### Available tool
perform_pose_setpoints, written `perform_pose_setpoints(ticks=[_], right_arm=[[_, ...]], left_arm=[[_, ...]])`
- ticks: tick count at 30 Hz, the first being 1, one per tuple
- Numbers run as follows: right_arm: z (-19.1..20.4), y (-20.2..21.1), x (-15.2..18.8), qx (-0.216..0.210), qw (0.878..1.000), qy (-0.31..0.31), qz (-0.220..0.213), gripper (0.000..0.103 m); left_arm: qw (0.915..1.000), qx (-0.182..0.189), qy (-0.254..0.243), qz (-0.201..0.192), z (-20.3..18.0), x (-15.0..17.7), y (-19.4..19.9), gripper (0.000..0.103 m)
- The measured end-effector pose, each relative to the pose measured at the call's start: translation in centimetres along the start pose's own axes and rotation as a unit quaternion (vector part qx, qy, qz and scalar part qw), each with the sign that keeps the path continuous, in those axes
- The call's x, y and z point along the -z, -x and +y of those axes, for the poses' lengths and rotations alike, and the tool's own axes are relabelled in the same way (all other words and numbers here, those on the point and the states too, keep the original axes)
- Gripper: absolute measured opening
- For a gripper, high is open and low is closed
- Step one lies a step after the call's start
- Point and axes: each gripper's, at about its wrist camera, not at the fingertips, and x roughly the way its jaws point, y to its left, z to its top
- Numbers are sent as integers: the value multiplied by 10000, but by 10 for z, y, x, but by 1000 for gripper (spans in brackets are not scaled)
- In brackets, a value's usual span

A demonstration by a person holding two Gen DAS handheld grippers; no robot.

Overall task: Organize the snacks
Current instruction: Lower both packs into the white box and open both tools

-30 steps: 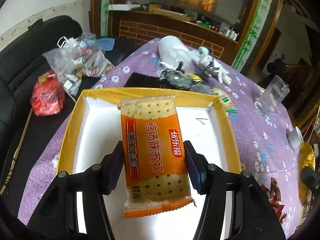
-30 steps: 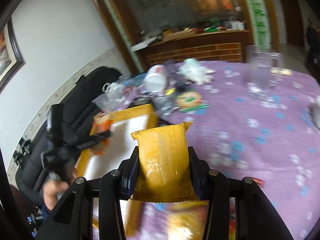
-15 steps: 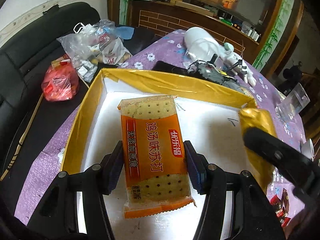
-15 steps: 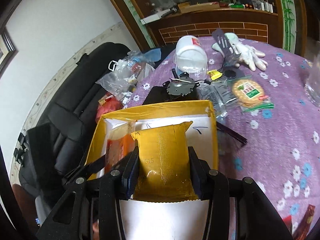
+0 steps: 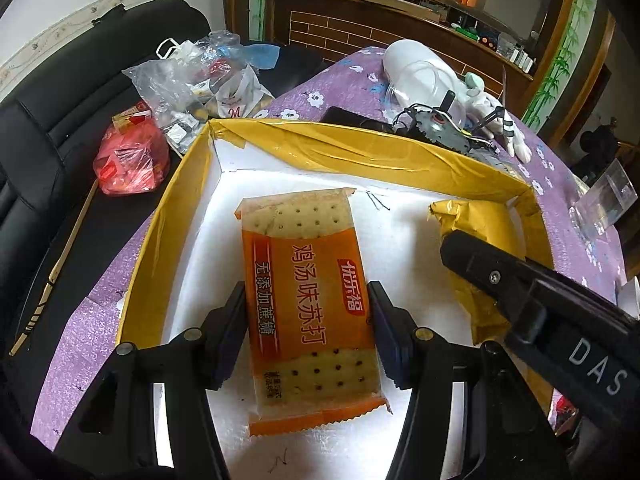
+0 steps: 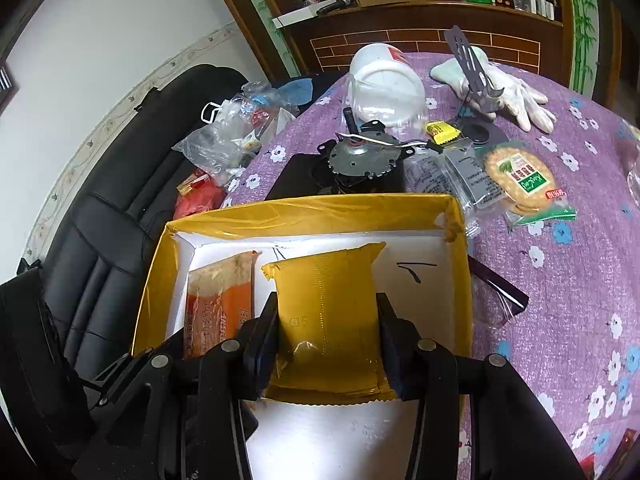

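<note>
Your left gripper [image 5: 306, 330] fingers [image 5: 226, 332] are clamped on the long sides of an orange soda-cracker packet [image 5: 310, 304], pads pressed against the wrapper at about its middle. That packet sits low inside the yellow-walled box [image 5: 352, 150], over the left half of the white floor, its clear end showing crackers toward the far wall and its crimped orange end toward you.

Your right gripper [image 6: 326, 346] fingers [image 6: 394, 354] are closed on a plain golden-yellow snack packet [image 6: 326, 308], gripping it by its side edges near the lower end. It also sits inside the box, on the right of the orange packet, and the two are near each other without touching. In the left wrist view the same yellow packet [image 5: 480, 240] shows just inside the box's right wall, with the right gripper's black finger lying across it.

The box rests on the counter [image 6: 560, 280], which wears a purple flowered cloth. Beyond the box's far wall lie a small grey motor [image 6: 360, 158] with wires, a white plastic tub [image 6: 386, 84] on its side, a white glove [image 6: 504, 84], and a round-cracker packet [image 6: 520, 184] with a green label. Off the counter's left edge, a black sofa [image 5: 52, 136] holds clear plastic bags [image 5: 188, 84] and a red bag [image 5: 130, 162].
</note>
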Motion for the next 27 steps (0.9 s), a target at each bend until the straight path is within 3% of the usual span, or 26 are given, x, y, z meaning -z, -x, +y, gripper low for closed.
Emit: perform_pose_setpoints(ticks=[10,17,27], right_arm=[[2,-1,0,64,9999,111,0,46],[-7,7,1,-172,9998,-93,-17,47],[-25,74,17,-652,9952,-317,-650,57]], left_arm=[[9999,-158,-16,8,0,0,-3,57],[9999,-117,31,18,0,-1,-1,58],[9993,-54,29,-377,-2,-2,18,58]])
